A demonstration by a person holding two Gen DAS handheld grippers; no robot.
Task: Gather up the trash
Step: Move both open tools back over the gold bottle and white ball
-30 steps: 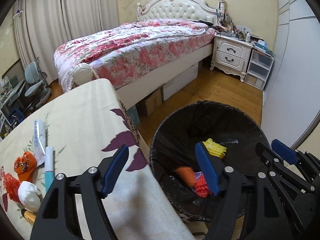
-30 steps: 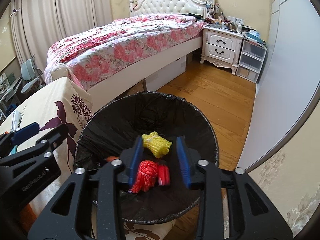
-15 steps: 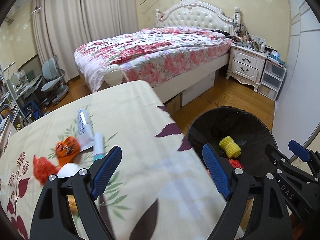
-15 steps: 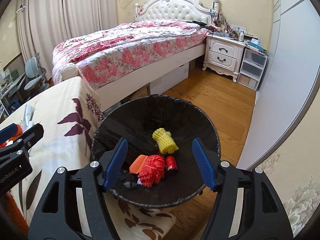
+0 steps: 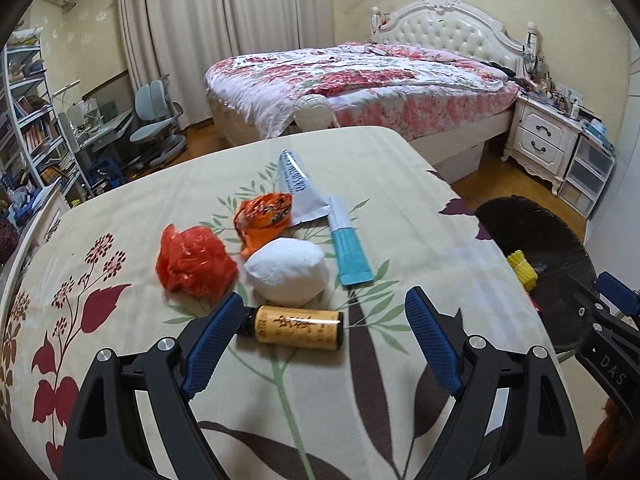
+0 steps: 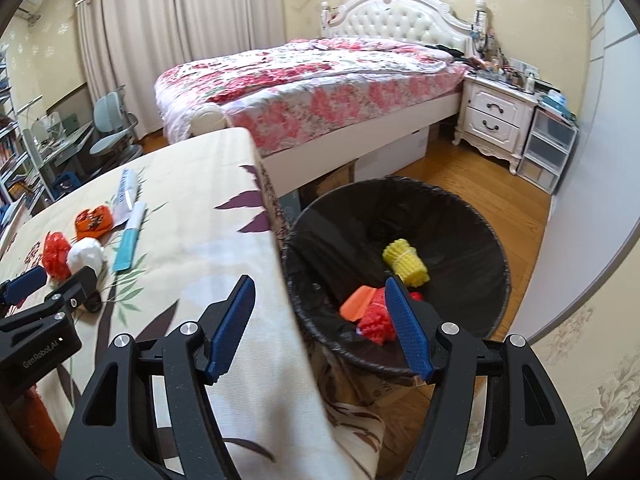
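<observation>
The bin (image 6: pixel 472 240) holds three or four scraps; five pieces (bottle (image 5: pixel 298 328) nearest) wait on the surface (image 5: pixel 420 240), each hand-held gripper (image 5: pixel 324 342) (image 6: pixel 320 326) gaping, empty.

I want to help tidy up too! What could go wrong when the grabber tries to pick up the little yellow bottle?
The small yellow-labelled bottle lies on its side, so it might roll away from the open left gripper. The white crumpled ball and red crumpled plastic bag sit close behind it and could get knocked. The black-lined trash bin stands off the table's edge, so a drop might miss.
</observation>
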